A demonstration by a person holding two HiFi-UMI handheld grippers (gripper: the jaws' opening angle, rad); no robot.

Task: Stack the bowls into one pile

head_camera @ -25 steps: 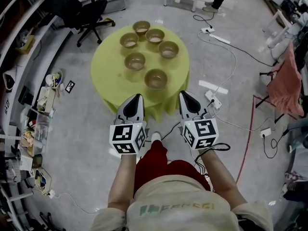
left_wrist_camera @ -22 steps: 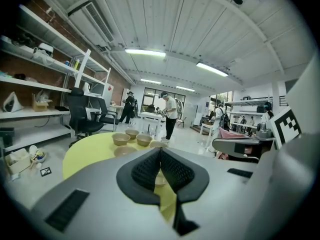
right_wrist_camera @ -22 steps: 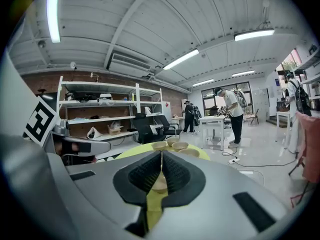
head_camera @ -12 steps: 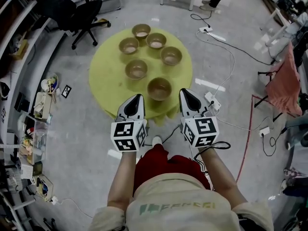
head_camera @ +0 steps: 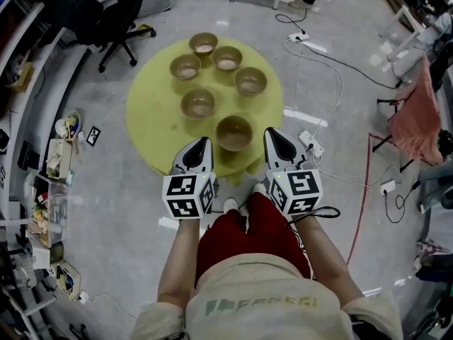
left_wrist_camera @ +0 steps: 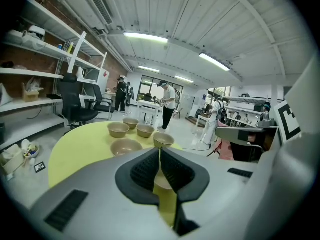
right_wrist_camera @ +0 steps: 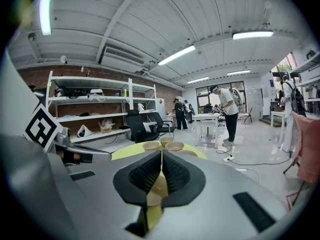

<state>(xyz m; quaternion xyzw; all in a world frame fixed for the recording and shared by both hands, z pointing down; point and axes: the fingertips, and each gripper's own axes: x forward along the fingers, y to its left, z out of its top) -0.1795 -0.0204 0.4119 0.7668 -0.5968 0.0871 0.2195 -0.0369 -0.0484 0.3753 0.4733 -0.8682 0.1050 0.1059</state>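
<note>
**Near.** I hold the left gripper (head_camera: 202, 143) just left of the nearest bowl (head_camera: 234, 132) and the right gripper (head_camera: 273, 136) just right of it, neither touching it. Each gripper's jaws are pressed together with nothing between them.

**Middle.** On the round yellow table (head_camera: 152, 112), a second bowl (head_camera: 198, 104) sits behind the nearest bowl to its left. A third bowl (head_camera: 250, 81) sits behind it to its right.

**Far.** A fourth bowl (head_camera: 185, 67), a fifth bowl (head_camera: 227, 58) and a sixth bowl (head_camera: 203, 44) lie farthest from the nearest bowl. All six stand apart, so no pile is begun.

**Step in hand (my judgement).** I should part one gripper's jaws, pinch the nearest bowl by its rim wall and lift it level. Then I lower it centred into a neighbour so it nests without tipping.
</note>
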